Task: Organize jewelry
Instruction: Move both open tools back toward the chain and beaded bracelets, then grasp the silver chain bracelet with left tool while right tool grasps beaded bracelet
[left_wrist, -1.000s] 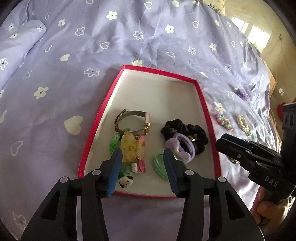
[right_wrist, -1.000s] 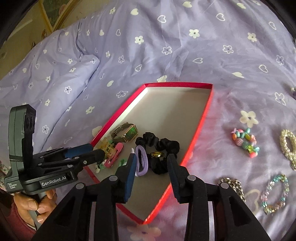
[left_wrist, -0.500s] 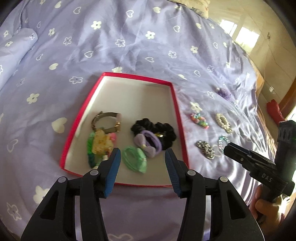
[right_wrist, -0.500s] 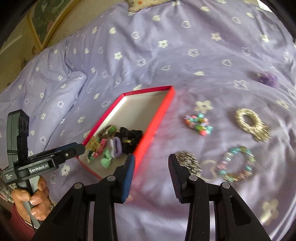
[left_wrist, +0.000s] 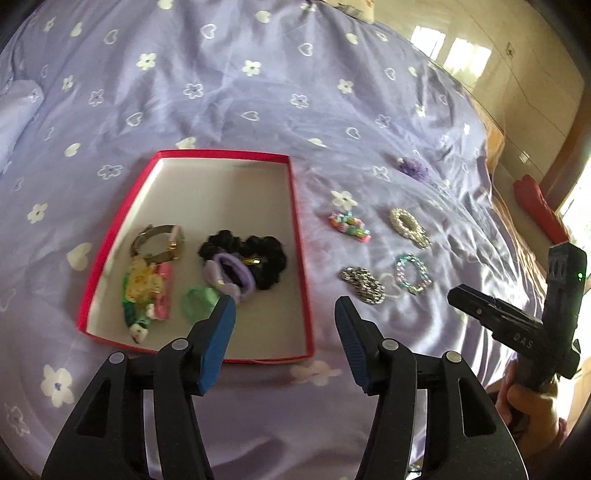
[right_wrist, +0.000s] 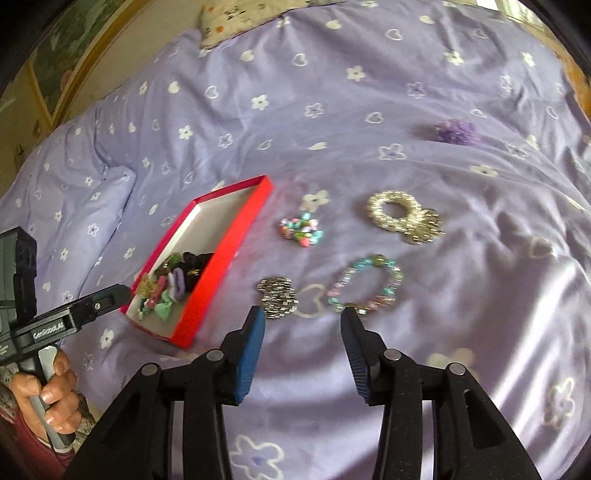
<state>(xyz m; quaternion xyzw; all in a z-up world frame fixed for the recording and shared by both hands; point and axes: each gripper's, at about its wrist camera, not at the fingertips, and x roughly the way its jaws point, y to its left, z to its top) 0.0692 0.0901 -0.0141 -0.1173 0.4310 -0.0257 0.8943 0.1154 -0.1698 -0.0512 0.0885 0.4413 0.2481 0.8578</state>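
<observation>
A red-rimmed box (left_wrist: 301, 266) (right_wrist: 221, 254) lies on the purple bedspread and holds a black scrunchie (left_wrist: 258, 254), a purple hair tie, a green one, a watch (left_wrist: 159, 243) and several clips. To its right on the spread lie a silver chain bracelet (left_wrist: 364, 284) (right_wrist: 277, 297), a pastel bead bracelet (left_wrist: 412, 273) (right_wrist: 365, 284), a gold bead piece (left_wrist: 410, 227) (right_wrist: 402, 214), a colourful bead cluster (left_wrist: 349, 225) (right_wrist: 301, 229) and a purple puff (left_wrist: 413, 168) (right_wrist: 456, 131). My left gripper (left_wrist: 284, 312) hovers over the box's near right corner, jaws opening, empty. My right gripper (right_wrist: 303, 319) hangs just short of the two bracelets, jaws opening, empty.
A pillow (right_wrist: 81, 199) under the same purple cover lies left of the box. A patterned cushion (right_wrist: 236, 18) sits at the head of the bed. The bed's right edge, a wooden floor and a red cloth (left_wrist: 539, 206) are at the right. A hand (right_wrist: 44, 398) holds each gripper's handle.
Both grippers have drawn back from the box and swung to the right, toward the loose pieces on the spread. Their jaws stand wider apart than before.
</observation>
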